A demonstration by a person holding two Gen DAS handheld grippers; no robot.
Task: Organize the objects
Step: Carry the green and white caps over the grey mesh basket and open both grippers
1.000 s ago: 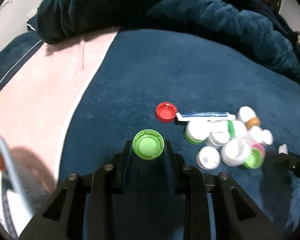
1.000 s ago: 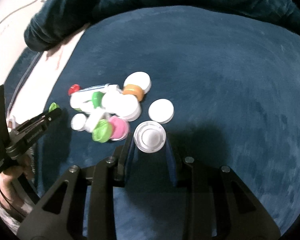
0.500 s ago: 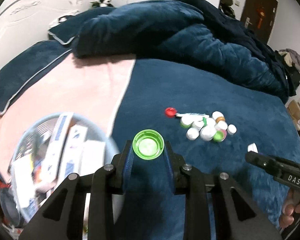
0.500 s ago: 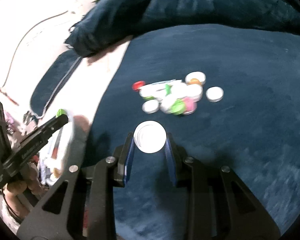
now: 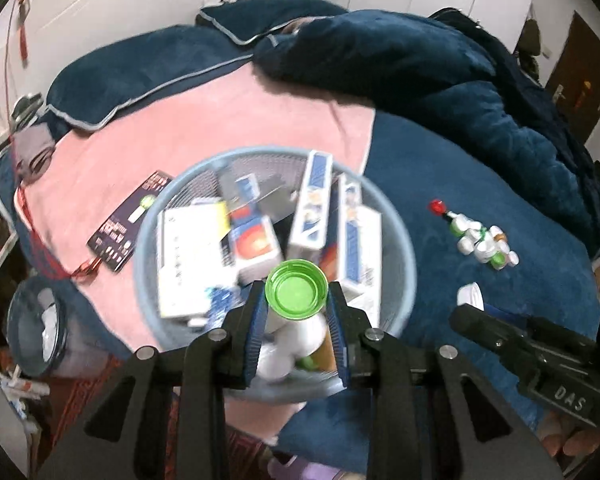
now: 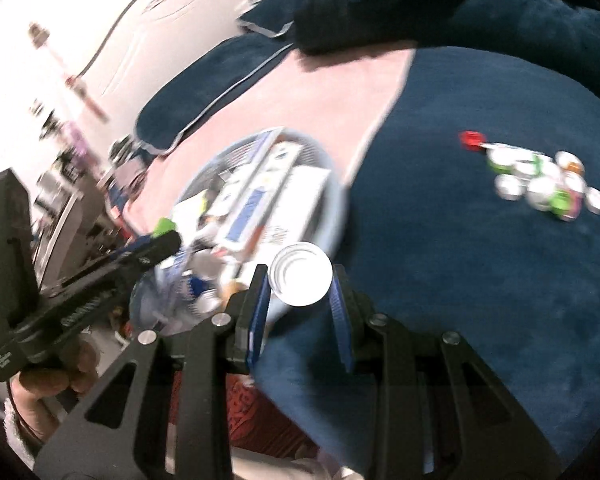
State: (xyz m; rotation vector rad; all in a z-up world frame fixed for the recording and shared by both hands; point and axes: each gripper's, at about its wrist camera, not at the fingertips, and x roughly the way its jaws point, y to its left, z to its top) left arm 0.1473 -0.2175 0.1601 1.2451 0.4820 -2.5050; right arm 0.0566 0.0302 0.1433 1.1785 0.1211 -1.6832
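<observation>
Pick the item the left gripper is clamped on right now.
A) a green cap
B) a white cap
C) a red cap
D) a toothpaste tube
A: the left gripper pinches a green cap between its blue pads, above the blue basket of boxes.

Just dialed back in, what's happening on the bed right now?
A person is clearing bottle caps off the blue blanket into a round blue basket already full of boxes. The left tool is shut on a green cap above the basket. The right tool is shut on a white cap beside the basket's rim. A small pile of caps is left on the blanket.
</observation>
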